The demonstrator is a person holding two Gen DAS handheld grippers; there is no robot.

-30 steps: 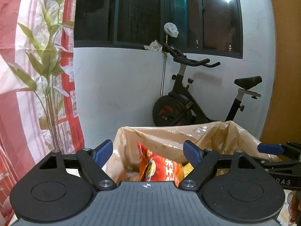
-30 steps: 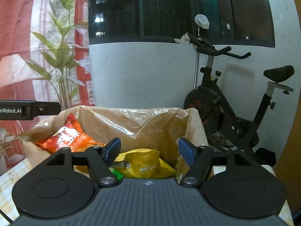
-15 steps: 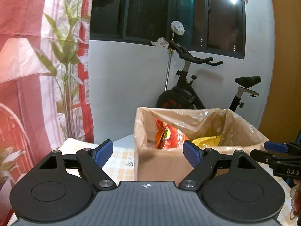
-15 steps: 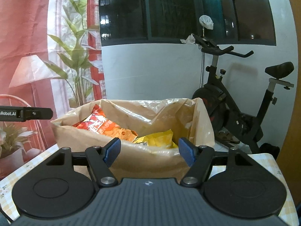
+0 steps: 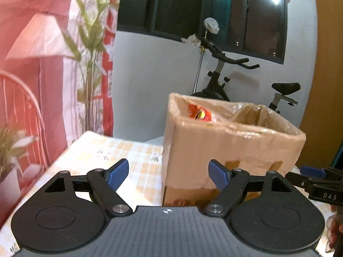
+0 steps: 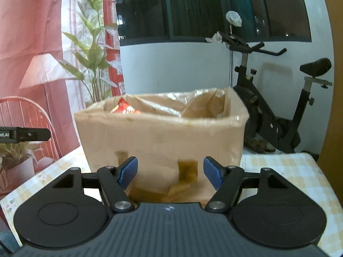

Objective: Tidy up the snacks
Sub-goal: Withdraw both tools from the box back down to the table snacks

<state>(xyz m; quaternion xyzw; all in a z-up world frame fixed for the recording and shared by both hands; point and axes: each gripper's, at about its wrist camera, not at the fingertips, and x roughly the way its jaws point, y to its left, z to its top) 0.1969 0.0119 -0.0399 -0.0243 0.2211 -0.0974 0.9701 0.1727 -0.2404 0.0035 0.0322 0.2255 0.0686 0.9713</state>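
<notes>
**Both grippers empty, box of snacks sitting right in front**

So the cardboard box [image 6: 163, 137] is on the checkered tablecloth [image 5: 120, 154], lined with a crinkly clear plastic bag. A red snack bag [image 5: 199, 113] pokes up at the left end inside it; whatever else is in there is hidden behind the front wall from both views.

The left gripper [image 5: 169, 176] has its jaws wide apart with nothing between them, and it's aimed at the box's left corner. The right gripper [image 6: 170, 172] is spread too, nothing in it, facing the box's long side. Neither one touches the box, as far as I can tell. The right gripper's tip shows at the right edge of the left view, with a bit of the person's fingers [image 5: 334, 231] below it.

Behind the box: an exercise bike [image 6: 274, 107] against the white wall, a dark window above it, a red and white curtain [image 6: 32, 32] printed with leaves and a lamp on the left.
</notes>
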